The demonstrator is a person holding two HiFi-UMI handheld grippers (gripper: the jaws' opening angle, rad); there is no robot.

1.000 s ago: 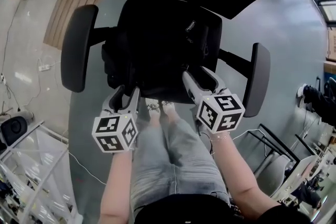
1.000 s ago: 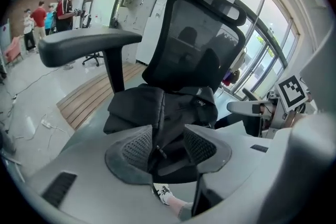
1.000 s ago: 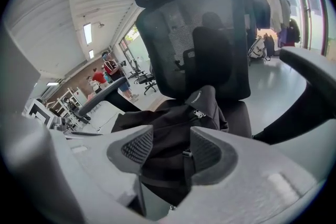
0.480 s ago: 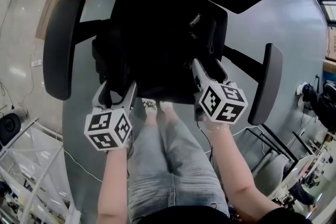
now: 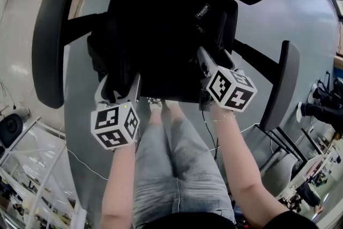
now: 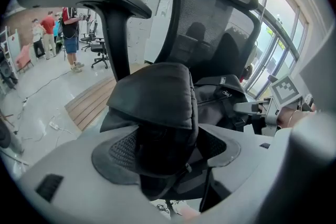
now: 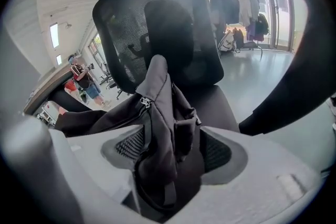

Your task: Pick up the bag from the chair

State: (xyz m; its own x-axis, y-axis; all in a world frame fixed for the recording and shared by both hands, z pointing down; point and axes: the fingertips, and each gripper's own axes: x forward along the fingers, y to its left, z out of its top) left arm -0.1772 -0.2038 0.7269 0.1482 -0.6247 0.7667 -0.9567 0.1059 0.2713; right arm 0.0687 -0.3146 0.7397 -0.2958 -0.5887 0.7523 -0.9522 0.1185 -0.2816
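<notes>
A black bag (image 5: 161, 35) lies on the seat of a black office chair (image 5: 48, 45) in the head view. My left gripper (image 5: 119, 83) is at the bag's near left corner. Its jaws have just been opening and stand wide, with a padded fold of the bag (image 6: 157, 97) between the pads of the left gripper (image 6: 168, 152). My right gripper (image 5: 214, 61) is at the bag's near right side. Its jaws have also just been opening, and a zipped fold of the bag (image 7: 157, 113) stands between the pads of the right gripper (image 7: 170, 152).
The chair's armrests (image 5: 281, 83) flank both grippers, and its mesh backrest (image 6: 210, 23) rises behind the bag. The person's legs (image 5: 177, 158) are just in front of the seat. A white rack (image 5: 32, 169) stands at lower left. People (image 6: 68, 29) stand far off.
Both grippers have sunk and moved forward onto the bag's near edge, and their jaws have spread wider. The bag stays on the seat.
</notes>
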